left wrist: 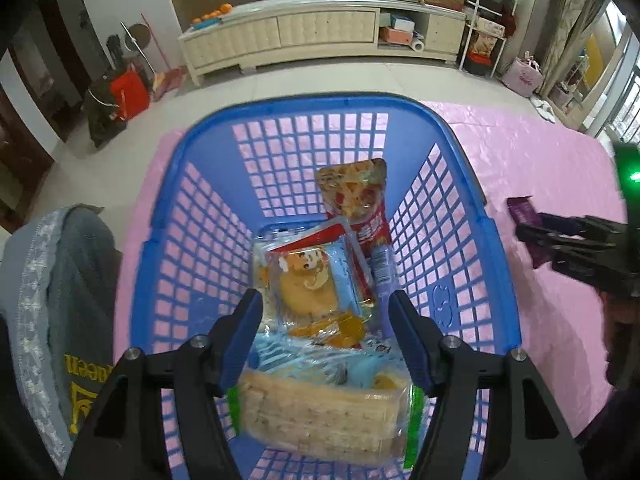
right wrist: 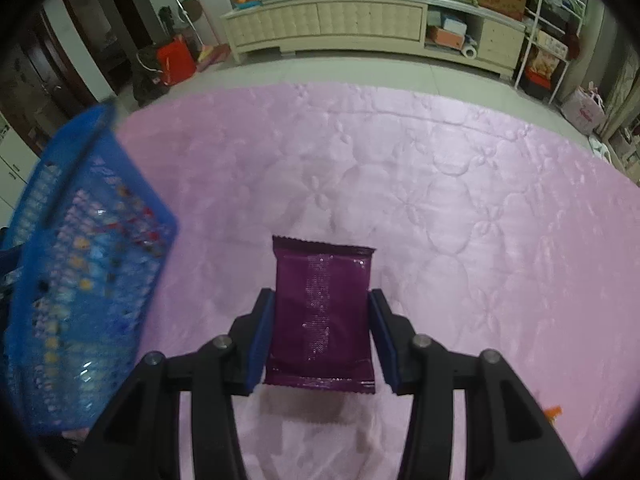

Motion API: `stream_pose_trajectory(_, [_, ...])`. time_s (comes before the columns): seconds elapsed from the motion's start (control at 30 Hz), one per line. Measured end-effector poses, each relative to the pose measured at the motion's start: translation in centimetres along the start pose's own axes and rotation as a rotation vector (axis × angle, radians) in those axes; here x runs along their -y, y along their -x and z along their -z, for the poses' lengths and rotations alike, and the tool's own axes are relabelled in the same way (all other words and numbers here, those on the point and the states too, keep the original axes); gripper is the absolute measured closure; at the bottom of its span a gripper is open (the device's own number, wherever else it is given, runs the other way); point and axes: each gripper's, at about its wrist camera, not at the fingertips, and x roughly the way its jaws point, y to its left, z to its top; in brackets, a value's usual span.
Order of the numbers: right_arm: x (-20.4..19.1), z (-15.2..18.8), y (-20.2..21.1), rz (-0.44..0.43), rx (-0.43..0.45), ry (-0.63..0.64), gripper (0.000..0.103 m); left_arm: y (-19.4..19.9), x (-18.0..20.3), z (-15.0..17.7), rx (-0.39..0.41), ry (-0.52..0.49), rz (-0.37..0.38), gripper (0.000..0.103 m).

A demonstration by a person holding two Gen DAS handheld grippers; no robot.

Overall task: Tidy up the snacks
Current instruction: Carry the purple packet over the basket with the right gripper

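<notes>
A blue plastic basket point(left wrist: 304, 110) stands on the pink tablecloth point(left wrist: 532, 148). It holds several snack packs: a red pizza-print pack point(left wrist: 354, 192), a cartoon cake pack point(left wrist: 308, 280) and a cracker pack point(left wrist: 324, 412). My left gripper point(left wrist: 326, 306) is open and empty above the basket's inside. My right gripper point(right wrist: 320, 300) is shut on a purple snack packet point(right wrist: 322, 300) and holds it above the cloth, right of the basket point(right wrist: 80, 280). The right gripper point(left wrist: 532, 232) with the purple packet point(left wrist: 524, 210) also shows at the right of the left wrist view.
A grey cloth-covered chair back point(left wrist: 68, 300) stands left of the basket. A small orange item point(right wrist: 554, 412) lies on the cloth at the lower right. A long cream cabinet point(right wrist: 360, 28) and a red bag point(right wrist: 174, 58) stand on the floor beyond the table.
</notes>
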Motion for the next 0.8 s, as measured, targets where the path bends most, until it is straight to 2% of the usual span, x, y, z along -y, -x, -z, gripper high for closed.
stream_pose_trajectory(0.23, [-1.7,0.7,6.1,-0.070,0.077,-0.001,0.052,5.0,0.8,1.7,0.083,-0.007,0.024,0.039])
stream_pose_trajectory(0.53, [-7.3,2.3,13.5,-0.124,0.176,0.093,0.052,10.2,0.4,4.6,0.183,0.009,0.055,0.039])
stream_pose_trajectory(0.8, [-11.4,2.7,16.4,-0.155,0.228,0.177,0.052,13.1,-2.3,6.5,0.274,0.067,0.077,0.039])
